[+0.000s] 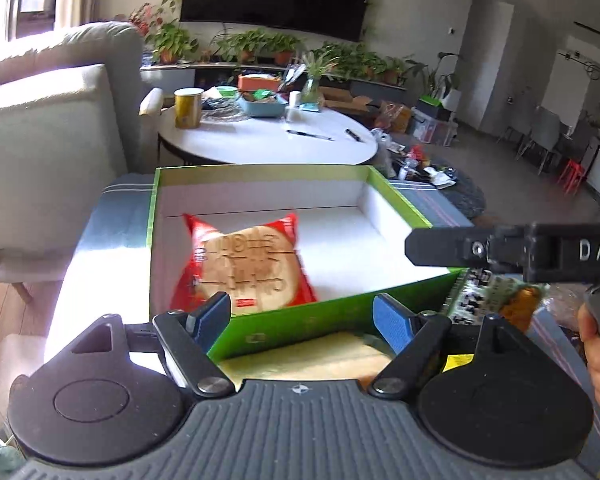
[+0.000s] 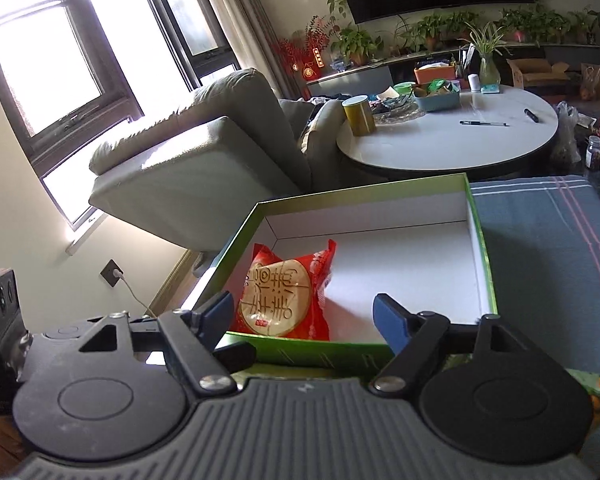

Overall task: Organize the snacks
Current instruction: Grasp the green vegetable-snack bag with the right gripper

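A living room: grey sofa (image 2: 204,160) upper left, round white worktop (image 2: 452,140) behind. On a blue plaid cloth (image 2: 540,232) sits the green box (image 2: 482,248); the red mooncake packet (image 2: 286,294) lies flat at its lower-left corner, long axis running up-frame. Left tongs (image 1: 303,316) and right tongs (image 2: 304,314) gape wide, empty.

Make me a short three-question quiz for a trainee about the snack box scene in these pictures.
1. True or false: the green box holds exactly one snack packet.
2. What color is the wrapper of the packet in the box? A) blue B) red C) black
3. Fill in: both the left hand-held gripper and the right hand-held gripper have their fingers ____.

Key: 1 true; 2 B; 3 open, holding nothing.
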A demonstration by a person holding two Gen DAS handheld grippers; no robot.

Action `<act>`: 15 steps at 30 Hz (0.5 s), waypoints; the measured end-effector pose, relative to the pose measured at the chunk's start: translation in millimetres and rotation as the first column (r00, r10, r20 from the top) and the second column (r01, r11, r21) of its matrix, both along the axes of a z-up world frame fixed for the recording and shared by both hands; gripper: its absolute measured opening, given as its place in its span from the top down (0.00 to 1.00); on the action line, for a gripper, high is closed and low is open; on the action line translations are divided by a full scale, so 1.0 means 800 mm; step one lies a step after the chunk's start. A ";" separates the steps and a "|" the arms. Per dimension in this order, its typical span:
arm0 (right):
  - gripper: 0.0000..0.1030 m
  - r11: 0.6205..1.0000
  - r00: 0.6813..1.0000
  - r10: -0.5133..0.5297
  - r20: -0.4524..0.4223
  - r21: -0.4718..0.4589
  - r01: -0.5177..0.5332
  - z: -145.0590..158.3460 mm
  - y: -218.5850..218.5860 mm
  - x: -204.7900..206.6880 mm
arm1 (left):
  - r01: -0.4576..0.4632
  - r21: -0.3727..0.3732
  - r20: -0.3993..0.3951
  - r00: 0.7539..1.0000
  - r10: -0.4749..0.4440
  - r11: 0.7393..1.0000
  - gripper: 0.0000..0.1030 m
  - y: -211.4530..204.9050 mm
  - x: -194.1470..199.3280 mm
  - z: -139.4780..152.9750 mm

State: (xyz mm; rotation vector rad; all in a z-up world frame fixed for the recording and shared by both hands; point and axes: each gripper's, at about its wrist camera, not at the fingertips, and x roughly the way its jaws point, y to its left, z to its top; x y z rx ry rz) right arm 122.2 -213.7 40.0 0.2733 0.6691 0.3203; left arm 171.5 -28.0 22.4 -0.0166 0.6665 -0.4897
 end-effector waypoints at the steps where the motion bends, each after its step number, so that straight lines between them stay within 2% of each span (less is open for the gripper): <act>1: 0.24 1.000 1.000 -0.006 0.009 -0.011 0.006 0.000 -0.003 -0.005 | 0.023 -0.002 0.003 1.000 -0.023 1.000 0.26 -0.008 -0.007 0.001; 7: 0.24 0.995 0.994 -0.079 0.075 -0.051 0.083 -0.006 -0.040 -0.047 | 0.119 0.042 0.030 0.992 -0.120 0.992 0.26 -0.059 -0.034 0.001; 13: 0.24 0.972 0.974 -0.207 0.095 -0.096 0.216 -0.027 -0.078 -0.070 | 0.190 0.062 0.028 0.981 -0.192 0.980 0.26 -0.101 -0.036 -0.010; 15: 0.24 0.965 0.966 -0.240 0.090 -0.085 0.248 -0.037 -0.090 -0.076 | 0.206 0.074 0.024 0.978 -0.208 0.976 0.25 -0.114 -0.035 -0.016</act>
